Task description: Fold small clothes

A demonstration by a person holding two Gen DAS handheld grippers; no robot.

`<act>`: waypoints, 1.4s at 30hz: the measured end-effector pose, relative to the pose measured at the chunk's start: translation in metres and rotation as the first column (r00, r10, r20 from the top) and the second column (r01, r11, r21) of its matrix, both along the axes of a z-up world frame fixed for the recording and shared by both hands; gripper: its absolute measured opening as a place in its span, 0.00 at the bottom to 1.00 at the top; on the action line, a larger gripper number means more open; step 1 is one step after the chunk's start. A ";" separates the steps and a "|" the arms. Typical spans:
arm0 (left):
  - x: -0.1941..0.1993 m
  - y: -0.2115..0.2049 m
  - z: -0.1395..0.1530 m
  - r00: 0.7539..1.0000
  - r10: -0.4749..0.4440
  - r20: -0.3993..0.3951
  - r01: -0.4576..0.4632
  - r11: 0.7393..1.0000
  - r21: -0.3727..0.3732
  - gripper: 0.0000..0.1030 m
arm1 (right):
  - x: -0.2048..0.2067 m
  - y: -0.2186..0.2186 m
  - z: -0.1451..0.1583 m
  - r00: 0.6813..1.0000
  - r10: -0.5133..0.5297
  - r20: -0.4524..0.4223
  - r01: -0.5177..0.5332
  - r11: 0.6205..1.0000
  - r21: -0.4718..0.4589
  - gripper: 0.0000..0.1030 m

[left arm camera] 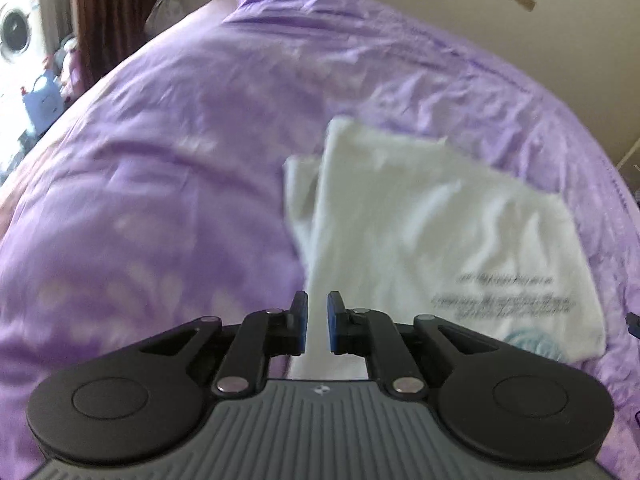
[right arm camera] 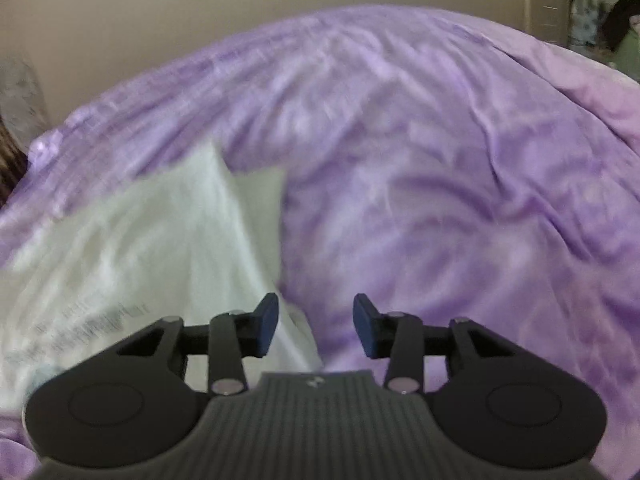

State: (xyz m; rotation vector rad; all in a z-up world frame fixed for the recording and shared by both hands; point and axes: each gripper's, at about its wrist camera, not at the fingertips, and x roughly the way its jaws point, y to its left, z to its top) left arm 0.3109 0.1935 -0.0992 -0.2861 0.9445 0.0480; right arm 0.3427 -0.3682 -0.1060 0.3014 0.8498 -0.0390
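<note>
A white T-shirt (left arm camera: 432,232) with dark printed text lies partly folded on the purple bedspread (left arm camera: 160,160). In the left wrist view it fills the right half, a sleeve poking out at its left edge. My left gripper (left arm camera: 317,322) hovers over the shirt's near left edge, its jaws a narrow gap apart with nothing between them. In the right wrist view the shirt (right arm camera: 140,240) lies at the left. My right gripper (right arm camera: 315,326) is open and empty, its left finger over the shirt's near right edge, its right finger over the bedspread (right arm camera: 440,180).
A beige wall runs behind the bed. A washing machine (left arm camera: 16,32), a dark curtain (left arm camera: 112,12) and a blue bag (left arm camera: 42,104) stand beyond the bed's left side. Dark items (right arm camera: 620,36) sit past the bed's far right corner.
</note>
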 end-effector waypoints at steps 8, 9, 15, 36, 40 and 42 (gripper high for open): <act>0.058 -0.042 -0.002 0.995 -0.092 0.045 0.094 0.994 -0.054 0.12 | 0.069 -0.027 -0.016 0.999 0.043 0.009 -0.043 0.932 0.360 0.64; 0.064 -0.046 -0.004 0.994 -0.101 0.044 0.104 0.993 -0.054 0.12 | 0.077 -0.027 -0.023 0.999 0.043 -0.001 -0.040 0.928 0.371 0.65; 0.092 -0.062 -0.026 0.990 -0.141 0.025 0.143 0.983 -0.115 0.12 | 0.117 -0.039 -0.078 0.996 0.055 -0.077 -0.011 0.878 0.479 0.65; 0.191 -0.184 -0.052 0.939 -0.345 0.010 0.345 0.939 -0.005 0.12 | 0.137 0.011 -0.025 0.973 0.202 0.111 -0.229 0.907 0.353 0.07; 0.221 -0.205 -0.078 0.940 -0.339 -0.048 0.342 0.934 0.104 0.12 | 0.136 0.023 -0.008 0.968 0.225 0.107 -0.247 0.923 0.296 0.06; 0.235 -0.203 -0.091 0.949 -0.304 -0.085 0.311 0.947 0.085 0.12 | 0.129 0.023 -0.002 0.969 0.218 0.117 -0.243 0.927 0.284 0.06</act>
